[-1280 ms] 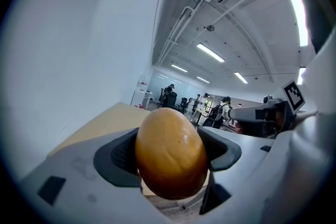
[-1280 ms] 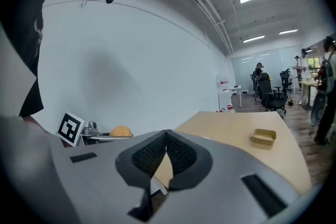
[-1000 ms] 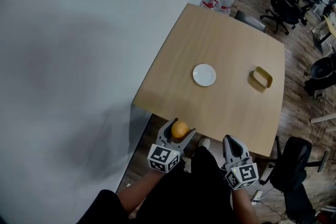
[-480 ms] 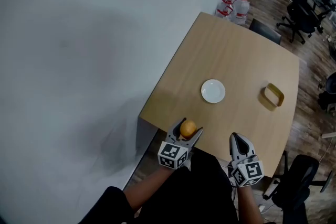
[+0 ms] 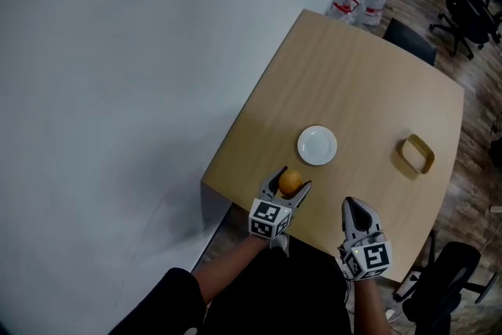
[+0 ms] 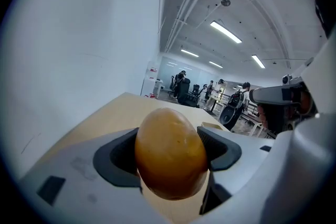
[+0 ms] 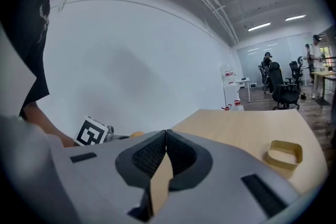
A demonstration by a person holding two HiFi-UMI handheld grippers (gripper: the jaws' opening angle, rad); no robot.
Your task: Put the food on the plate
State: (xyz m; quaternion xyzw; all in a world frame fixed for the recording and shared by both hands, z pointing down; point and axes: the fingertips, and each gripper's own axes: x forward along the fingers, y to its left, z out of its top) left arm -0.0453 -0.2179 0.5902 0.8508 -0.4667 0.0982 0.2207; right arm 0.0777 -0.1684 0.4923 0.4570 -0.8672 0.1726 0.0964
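My left claw [image 5: 292,181] was clamped on the food – an orange, egg-shaped fruit [image 6: 170,152] – with both pads pressed to its sides and the fruit held clear of the wood. A second before, that claw had hung at the near edge of the table [image 5: 361,74]; by this moment it had come in over the tabletop, and the white plate [image 5: 317,145] lay near, just ahead and a little to the right, bare. My right claw [image 5: 353,205] stayed back at the near edge, its jaws together on nothing. A yellow tray [image 5: 416,154] sat well apart, off to the right. I judged the carry almost done – a short reach on, then a lowering and release over the plate.
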